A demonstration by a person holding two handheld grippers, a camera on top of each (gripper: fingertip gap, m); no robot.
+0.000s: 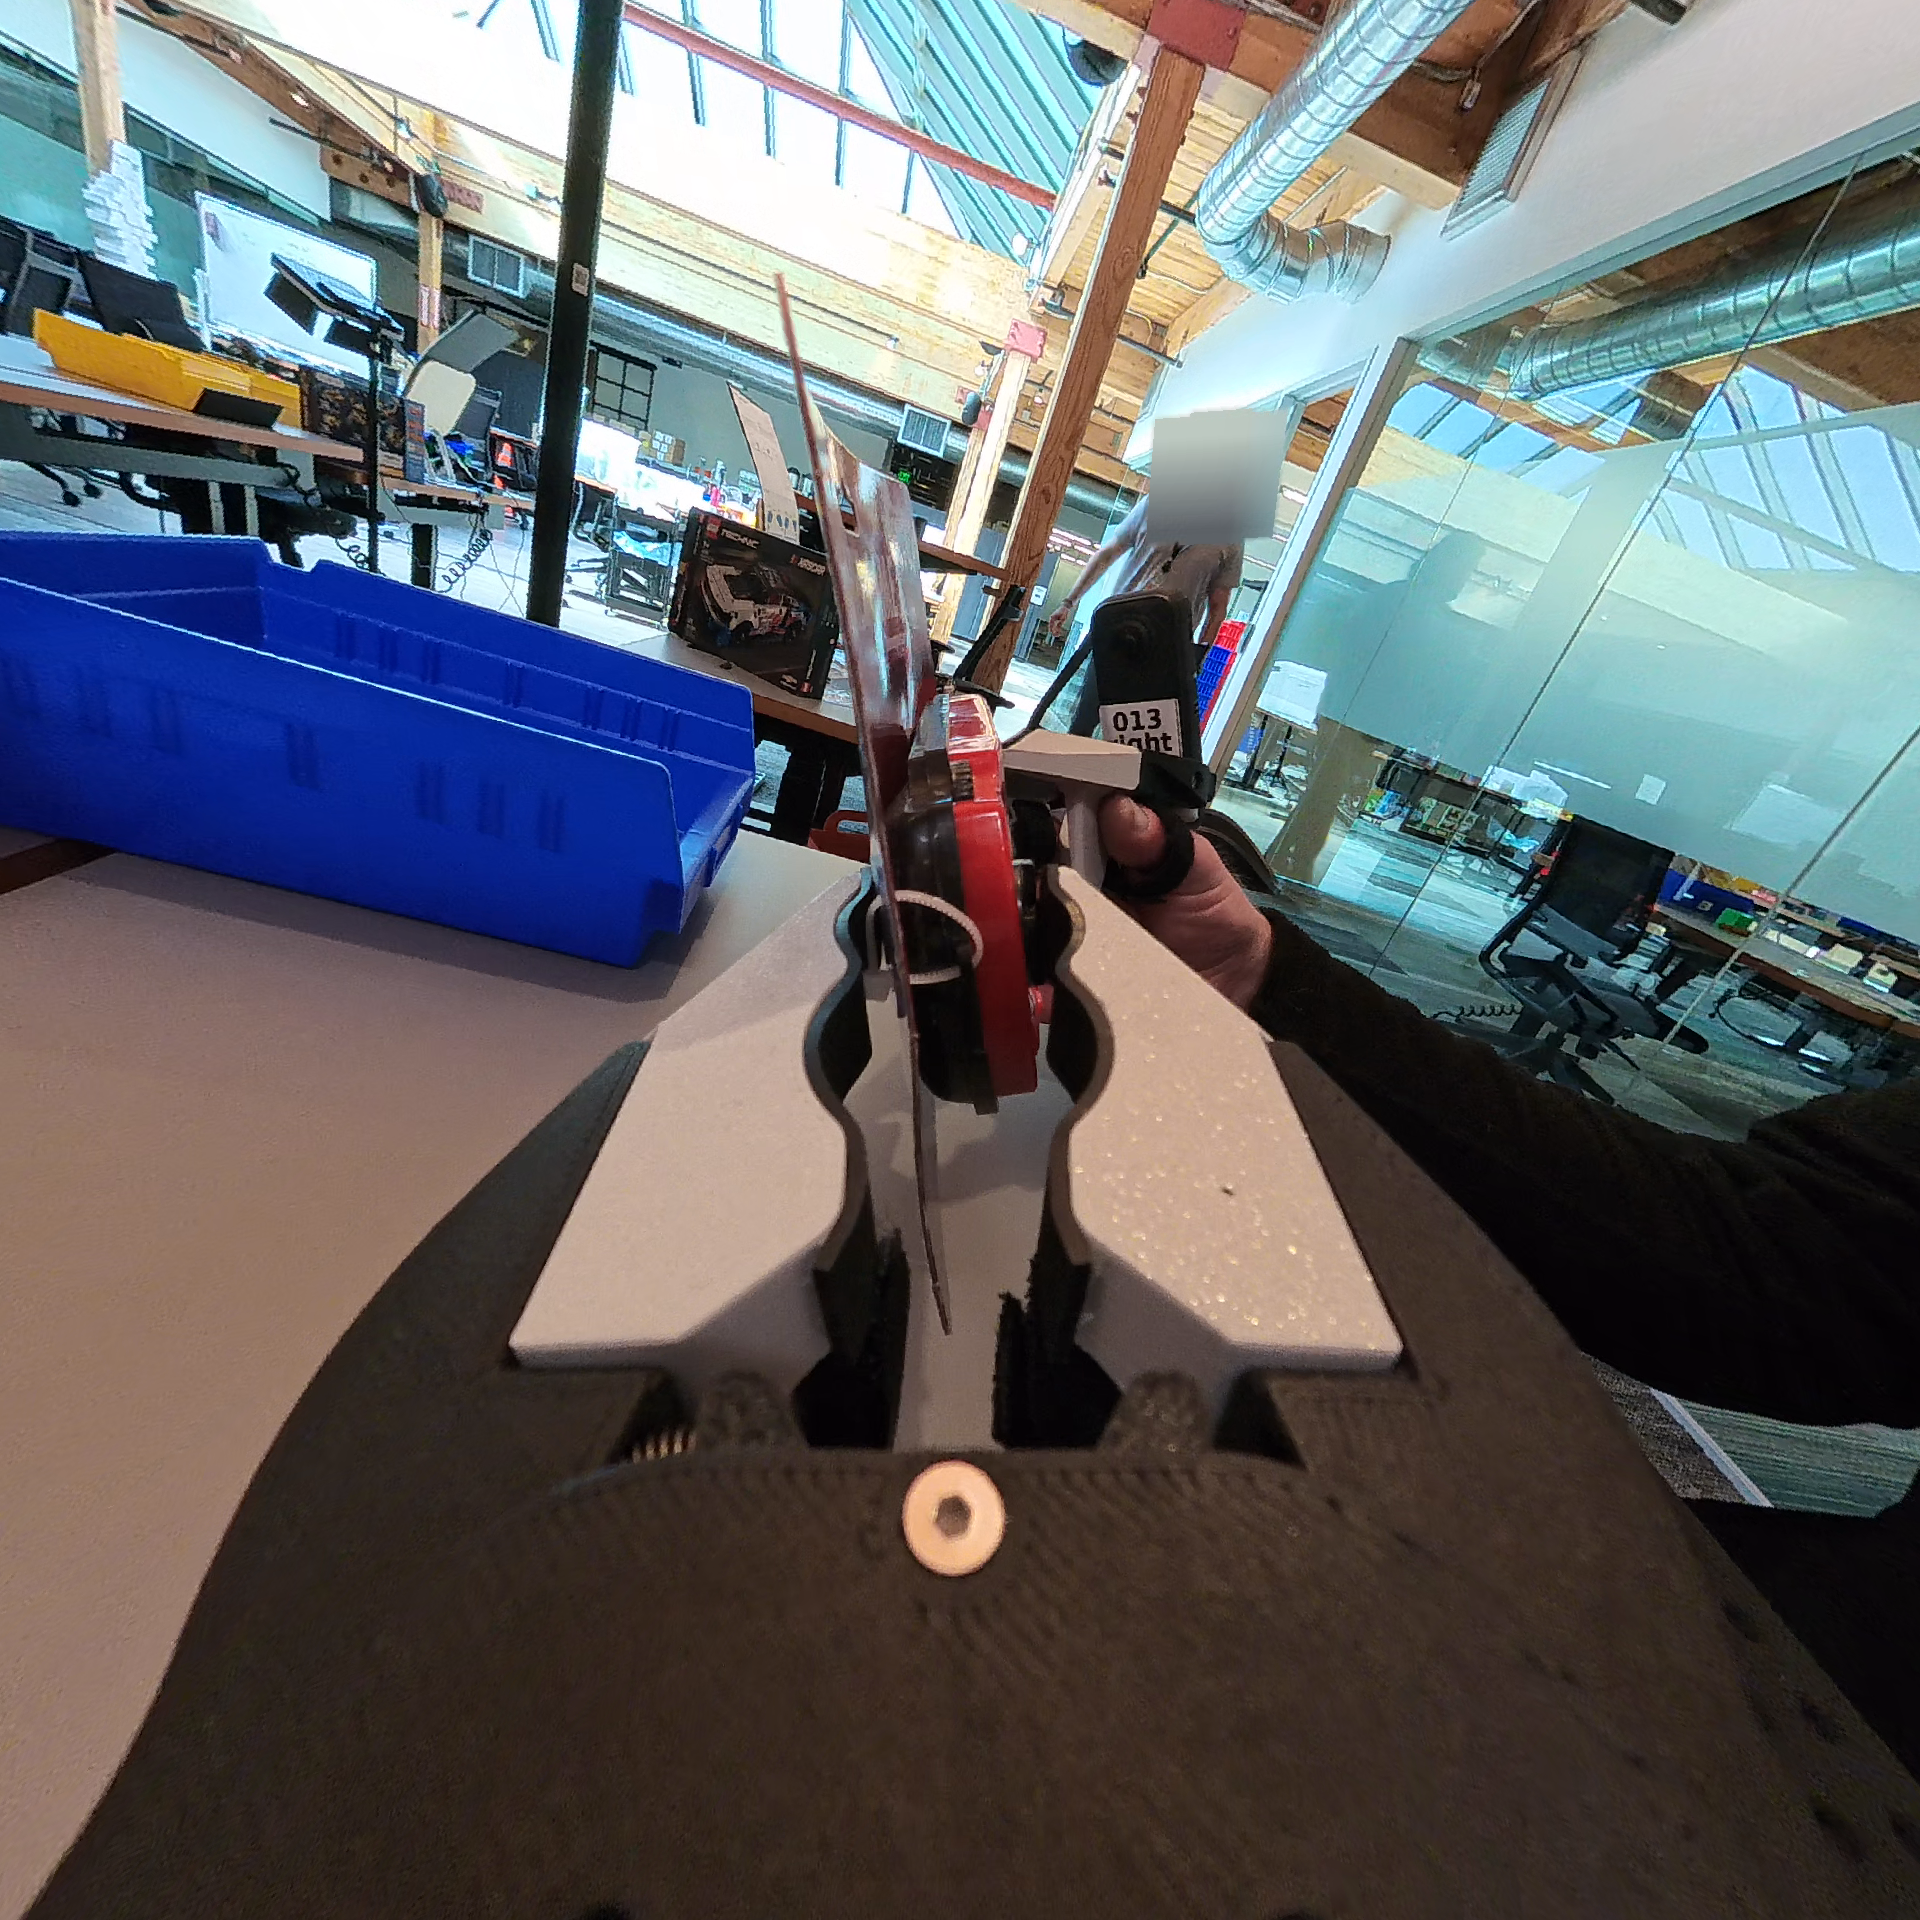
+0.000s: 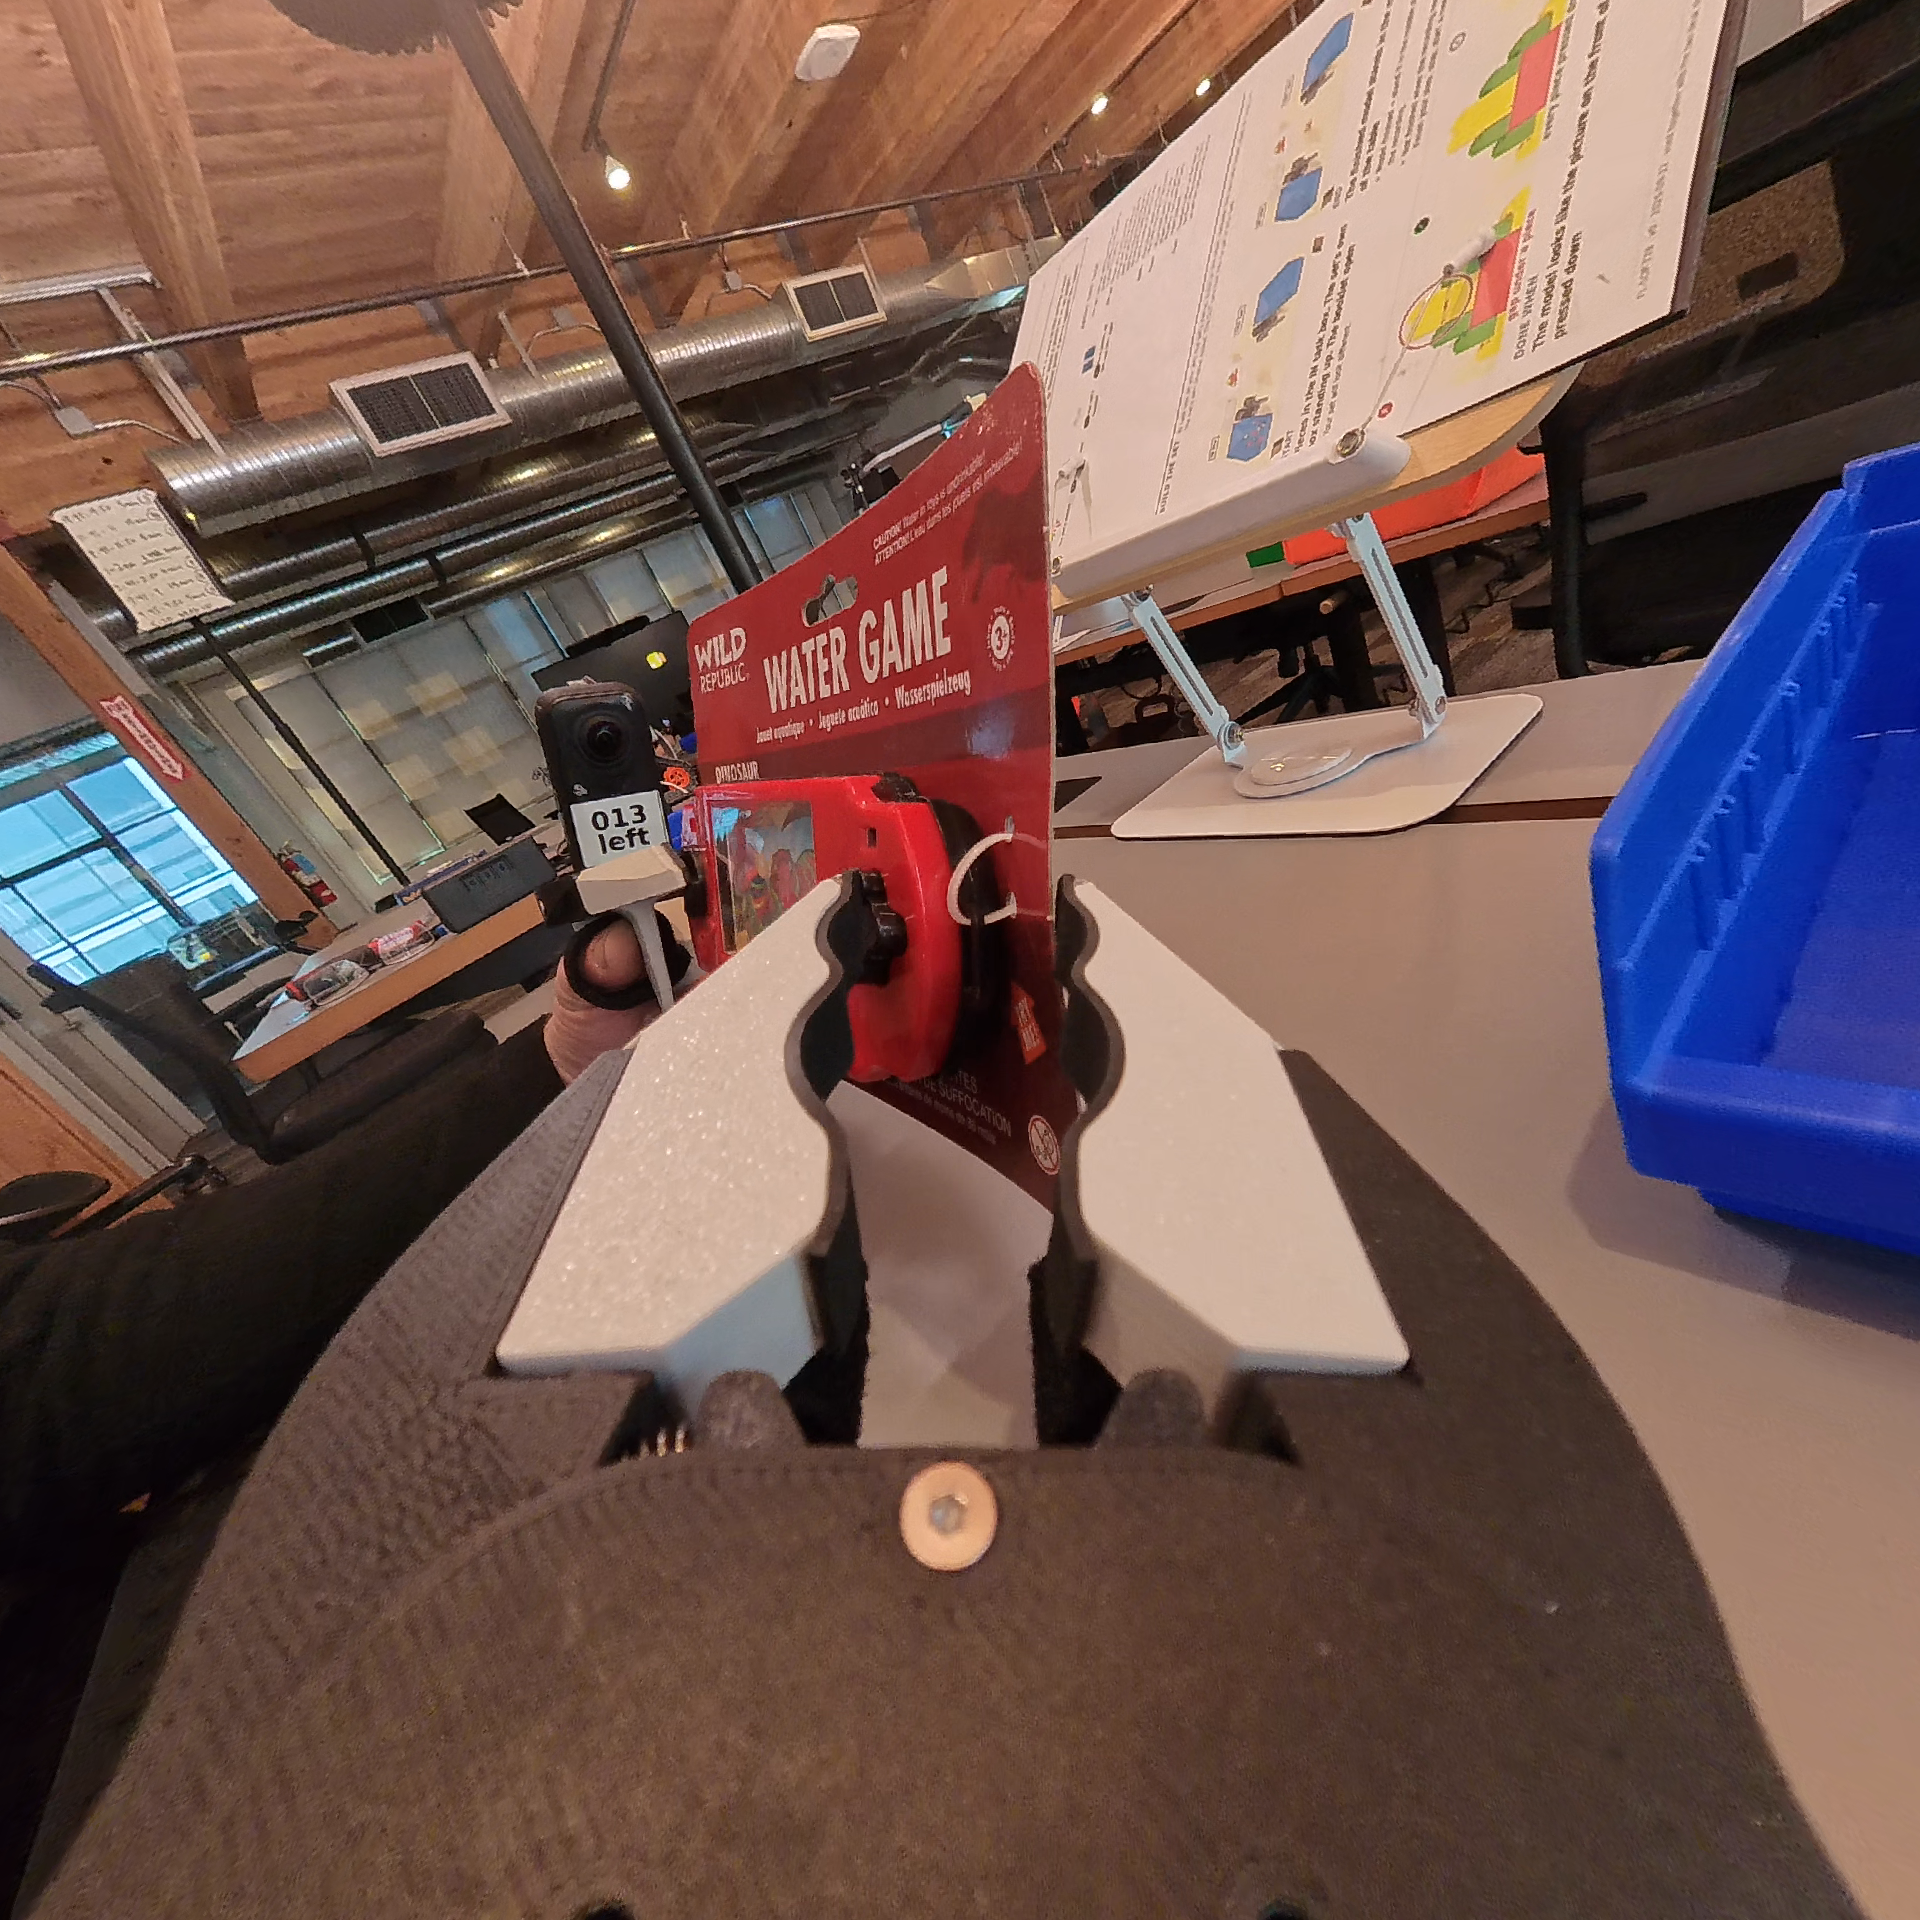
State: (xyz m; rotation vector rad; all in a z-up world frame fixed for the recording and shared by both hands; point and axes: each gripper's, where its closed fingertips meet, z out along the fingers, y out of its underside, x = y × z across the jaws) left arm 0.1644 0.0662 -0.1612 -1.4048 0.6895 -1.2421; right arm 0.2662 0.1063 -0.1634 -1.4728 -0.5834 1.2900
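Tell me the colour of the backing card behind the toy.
Dark red with white print; the backing card shows best in the right wrist view.

Left claw (image 1: 956,935) and right claw (image 2: 956,935) face to face, both clamped, raised above table height.

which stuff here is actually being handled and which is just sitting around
Handled:
- red carded toy, gripped between the left gripper and right gripper

Lying about:
- blue bin
- document stand
- boxed kit

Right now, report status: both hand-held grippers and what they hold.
Left hand-held gripper and right hand-held gripper both shut on red carded toy, held above table. Blue bin alongside, apart.
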